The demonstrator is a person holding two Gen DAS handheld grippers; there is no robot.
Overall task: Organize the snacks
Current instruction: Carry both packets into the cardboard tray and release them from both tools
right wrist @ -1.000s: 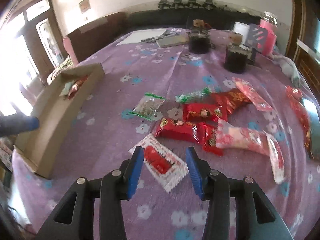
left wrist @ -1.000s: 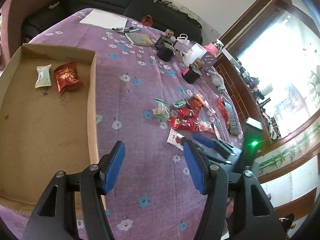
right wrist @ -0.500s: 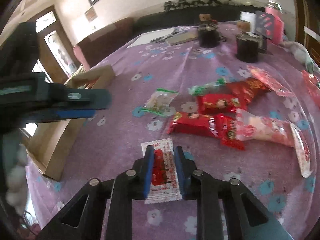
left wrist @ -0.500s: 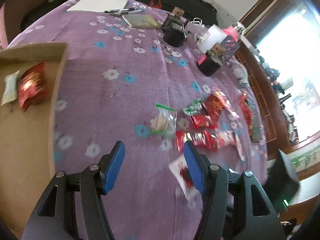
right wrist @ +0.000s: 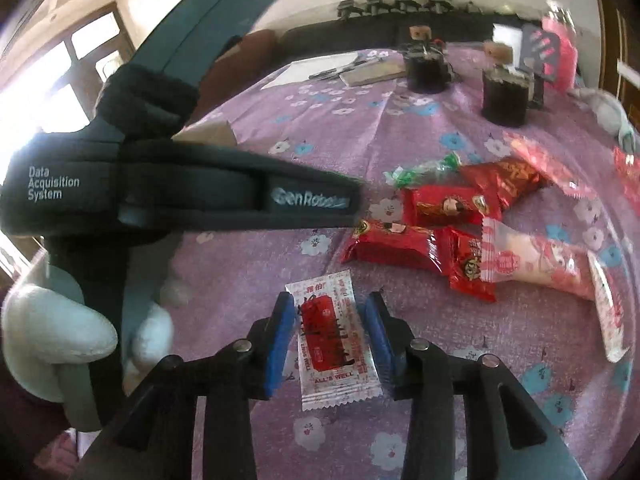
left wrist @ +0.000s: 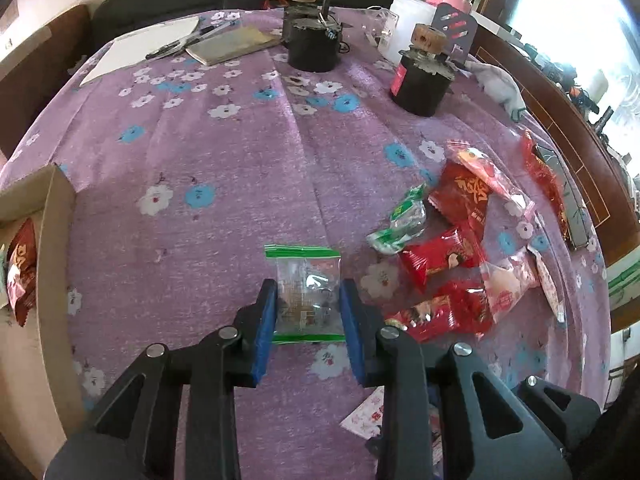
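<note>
Since a second ago the left gripper (left wrist: pixel 308 316) has swung off the cardboard box (left wrist: pixel 56 240) and narrowed; its blue pads now sit against both sides of the clear green-edged packet (left wrist: pixel 306 290), which lies flat on the purple cloth (left wrist: pixel 240 160). Whether the pads actually pinch it, cannot tell. The right gripper (right wrist: pixel 330 336) was closed tight on the white-and-red sachet (right wrist: pixel 334 336) half a second ago; now its jaws stand a bit wider, straddling the sachet with slim gaps either side, sachet flat on the cloth.

Relative to the clear packet: box wall well left, open cloth between them and beyond toward the two dark jars (left wrist: pixel 312 46). The snack pile (left wrist: pixel 452 256) crowds just right of it, the green-white wrapper (left wrist: pixel 400 224) nearest.

Left view alone shows the red snack (left wrist: pixel 20 272) already inside the box, and only a corner of the sachet (left wrist: pixel 366 416) under its right finger. Right view alone shows the left gripper's body (right wrist: pixel 180 196) and gloved hand (right wrist: pixel 60 332), which hide the clear packet.
</note>
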